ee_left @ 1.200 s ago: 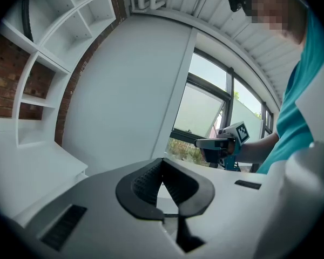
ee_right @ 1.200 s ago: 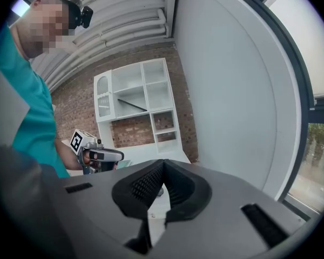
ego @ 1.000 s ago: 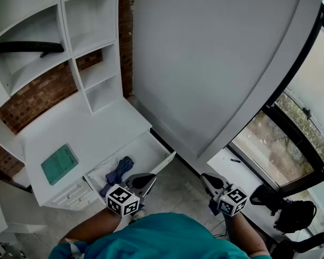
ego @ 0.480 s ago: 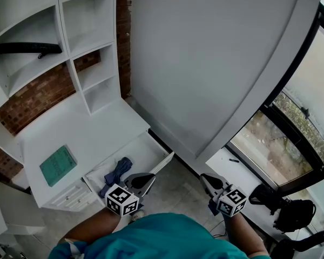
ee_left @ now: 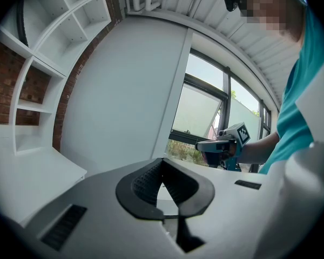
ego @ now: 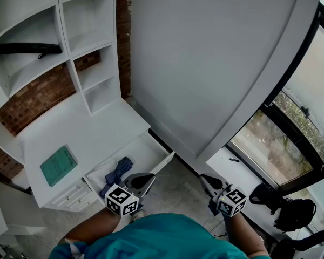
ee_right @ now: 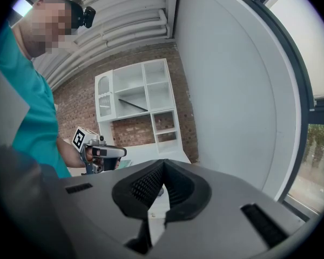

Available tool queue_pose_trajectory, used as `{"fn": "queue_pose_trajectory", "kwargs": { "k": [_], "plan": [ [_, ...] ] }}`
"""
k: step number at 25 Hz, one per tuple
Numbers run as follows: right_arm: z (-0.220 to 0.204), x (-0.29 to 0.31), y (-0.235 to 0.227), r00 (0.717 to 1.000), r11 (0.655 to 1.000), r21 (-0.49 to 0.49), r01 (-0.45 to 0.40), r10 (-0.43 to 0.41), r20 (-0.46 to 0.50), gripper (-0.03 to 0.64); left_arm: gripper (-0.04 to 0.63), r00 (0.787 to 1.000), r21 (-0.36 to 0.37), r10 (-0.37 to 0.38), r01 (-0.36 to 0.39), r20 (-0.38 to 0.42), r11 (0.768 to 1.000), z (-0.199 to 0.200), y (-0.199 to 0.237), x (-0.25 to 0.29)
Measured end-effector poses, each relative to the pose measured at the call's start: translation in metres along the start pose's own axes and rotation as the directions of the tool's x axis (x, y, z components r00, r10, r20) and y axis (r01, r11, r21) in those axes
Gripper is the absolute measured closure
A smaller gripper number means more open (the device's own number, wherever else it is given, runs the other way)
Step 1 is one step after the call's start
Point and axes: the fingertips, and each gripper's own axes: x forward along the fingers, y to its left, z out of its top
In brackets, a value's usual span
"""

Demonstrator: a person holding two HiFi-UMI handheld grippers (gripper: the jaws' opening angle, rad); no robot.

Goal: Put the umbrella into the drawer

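The blue umbrella (ego: pixel 119 173) is seen inside the open drawer (ego: pixel 163 164), at 10 o'clock of the left gripper (ego: pixel 143 181); that gripper and the right gripper (ego: pixel 209 183) are pressed together on nothing. The drawer front could be knocked by a careless left swing; nothing is changed from the earlier frames.

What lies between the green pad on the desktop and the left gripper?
In the head view, the open drawer, with a blue bundle in it, lies between the green pad and the left gripper.
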Motion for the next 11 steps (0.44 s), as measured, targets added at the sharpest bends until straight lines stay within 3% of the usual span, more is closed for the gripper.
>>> {"fn": "queue_pose_trajectory", "kwargs": {
  "k": [11],
  "plan": [
    [-0.0023, 0.0013, 0.0043, 1.000, 1.000, -0.001, -0.003, 0.003, -0.007, 0.595, 0.580, 1.000, -0.003, -0.004, 0.004, -0.002, 1.000, -0.0016, 0.0016, -0.0044]
  ]
}}
